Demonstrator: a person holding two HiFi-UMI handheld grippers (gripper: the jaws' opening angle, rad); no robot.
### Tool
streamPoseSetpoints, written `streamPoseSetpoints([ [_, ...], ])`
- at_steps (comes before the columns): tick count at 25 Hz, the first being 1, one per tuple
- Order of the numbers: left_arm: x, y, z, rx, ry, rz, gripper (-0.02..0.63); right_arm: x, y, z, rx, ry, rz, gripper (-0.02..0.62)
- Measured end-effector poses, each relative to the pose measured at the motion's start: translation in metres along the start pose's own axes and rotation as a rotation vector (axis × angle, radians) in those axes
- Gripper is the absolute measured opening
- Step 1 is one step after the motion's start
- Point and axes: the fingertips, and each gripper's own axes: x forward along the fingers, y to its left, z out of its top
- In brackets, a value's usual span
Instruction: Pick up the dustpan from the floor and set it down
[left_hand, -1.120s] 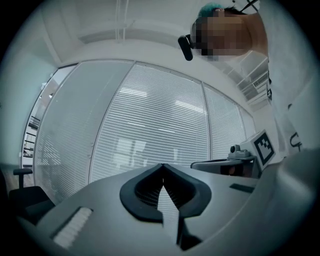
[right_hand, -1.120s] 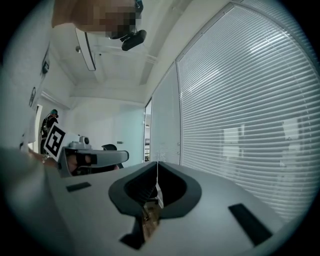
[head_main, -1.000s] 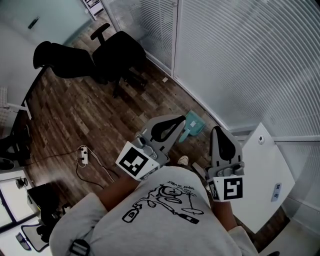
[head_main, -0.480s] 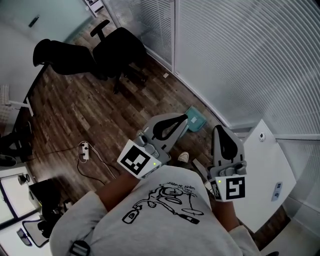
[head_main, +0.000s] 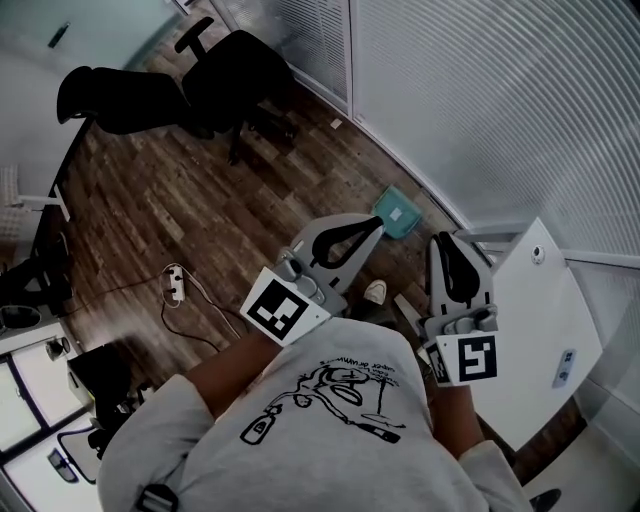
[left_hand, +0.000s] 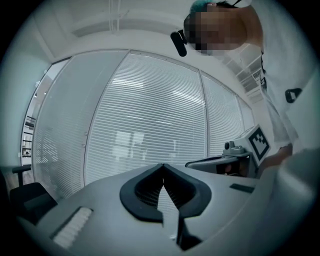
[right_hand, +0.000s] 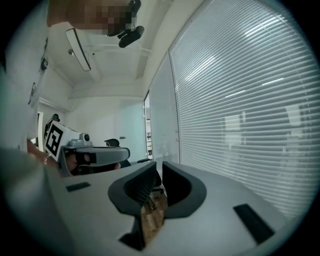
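Observation:
A teal dustpan lies on the wood floor close to the wall of blinds. In the head view my left gripper is held above the floor, its tip overlapping the dustpan's near edge in the picture, jaws shut and empty. To the right of the dustpan my right gripper is also shut, with nothing in it. The left gripper view shows its own closed tips against the blinds, and the right gripper beside it. In the right gripper view the jaws are together, with the left gripper at the side.
Two black office chairs stand at the back left. A power strip with its cable lies on the floor to the left. A white table is at the right, and a shoe shows below the left gripper.
Both grippers have sunk a little toward the floor, and the head view has shifted with them. The jaws have stayed shut, and the dustpan has not moved on the floor.

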Motion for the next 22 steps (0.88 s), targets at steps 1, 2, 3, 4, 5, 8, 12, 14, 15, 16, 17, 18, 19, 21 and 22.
streamPoseSetpoints([
  [1,0.002,-0.001,-0.004,-0.002,0.003,-0.006,0.002,0.001,-0.002,-0.008,0.014,0.012,-0.004,0.006],
  [2,0.003,-0.002,-0.007,-0.007,0.005,-0.008,0.002,0.001,-0.003,-0.015,0.028,0.024,-0.009,0.007],
  [3,0.004,-0.002,-0.011,-0.014,0.008,-0.008,0.002,0.002,-0.004,-0.021,0.039,0.033,-0.012,0.008],
  [4,0.005,-0.001,-0.015,-0.022,0.012,-0.007,0.002,0.002,-0.004,-0.026,0.046,0.038,-0.01,0.008],
  [5,0.005,0.0,-0.019,-0.029,0.018,-0.004,0.002,0.002,-0.004,-0.031,0.051,0.041,-0.005,0.008],
  [8,0.008,0.004,-0.035,-0.041,0.039,0.003,0.002,0.004,-0.004,-0.047,0.071,0.059,0.009,0.009],
  [12,0.013,0.011,-0.054,-0.055,0.058,0.005,0.002,0.008,-0.003,-0.07,0.094,0.095,0.026,0.06],
  [14,0.015,0.014,-0.061,-0.062,0.062,0.007,0.002,0.009,-0.003,-0.08,0.103,0.112,0.029,0.061],
  [15,0.017,0.016,-0.064,-0.065,0.064,0.01,0.002,0.01,-0.003,-0.085,0.107,0.12,0.03,0.063],
  [16,0.018,0.019,-0.066,-0.069,0.065,0.012,0.002,0.012,-0.003,-0.089,0.112,0.128,0.031,0.064],
  [17,0.019,0.021,-0.069,-0.071,0.067,0.014,0.002,0.014,-0.003,-0.094,0.116,0.135,0.033,0.064],
  [18,0.019,0.023,-0.073,-0.073,0.07,0.015,0.002,0.015,-0.002,-0.099,0.122,0.143,0.033,0.066],
  [19,0.019,0.023,-0.077,-0.075,0.073,0.015,0.002,0.016,-0.001,-0.106,0.128,0.152,0.034,0.066],
  [21,0.019,0.024,-0.088,-0.084,0.08,0.018,0.002,0.017,0.001,-0.121,0.142,0.169,0.037,0.066],
  [22,0.019,0.025,-0.093,-0.09,0.085,0.021,0.002,0.018,0.002,-0.128,0.148,0.177,0.04,0.066],
])
